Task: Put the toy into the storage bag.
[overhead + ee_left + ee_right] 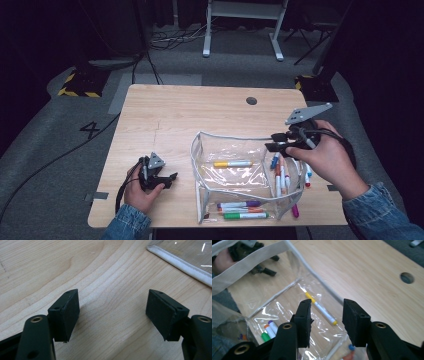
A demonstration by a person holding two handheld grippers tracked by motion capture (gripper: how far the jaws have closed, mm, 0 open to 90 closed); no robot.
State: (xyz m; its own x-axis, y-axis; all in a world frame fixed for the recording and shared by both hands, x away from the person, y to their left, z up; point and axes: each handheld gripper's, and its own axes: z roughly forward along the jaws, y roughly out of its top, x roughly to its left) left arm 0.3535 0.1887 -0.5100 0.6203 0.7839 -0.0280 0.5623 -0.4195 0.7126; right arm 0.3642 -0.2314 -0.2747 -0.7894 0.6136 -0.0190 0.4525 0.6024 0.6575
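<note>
High view: a clear plastic pouch [235, 172] with a white fabric rim stands open on the near right part of a pale wooden table [165, 120]. A yellow-capped marker [232, 163] lies inside it. Several markers [282, 175] lie in a loose bunch just beside its right end, and three more markers [242, 210] lie at its near edge. The right gripper [276, 141], held in a hand with a denim sleeve, hangs above the pouch's right end with nothing between its jaws. The left gripper [170, 180] rests low over the table, well apart from the pouch's left side.

Left gripper view: the left gripper [112, 312] has its jaws spread wide over bare wood, with nothing between them. A corner of the pouch's white rim [180, 263] crosses the upper right.

Right gripper view: the right gripper [327, 320] looks down into the pouch [287, 302], its jaws parted and empty. The yellow-capped marker [320, 308] lies on the pouch's clear floor beyond them. Green, orange and purple marker tips [268, 331] show at lower left. The left gripper [259, 267] shows beyond the white rim at top left.
</note>
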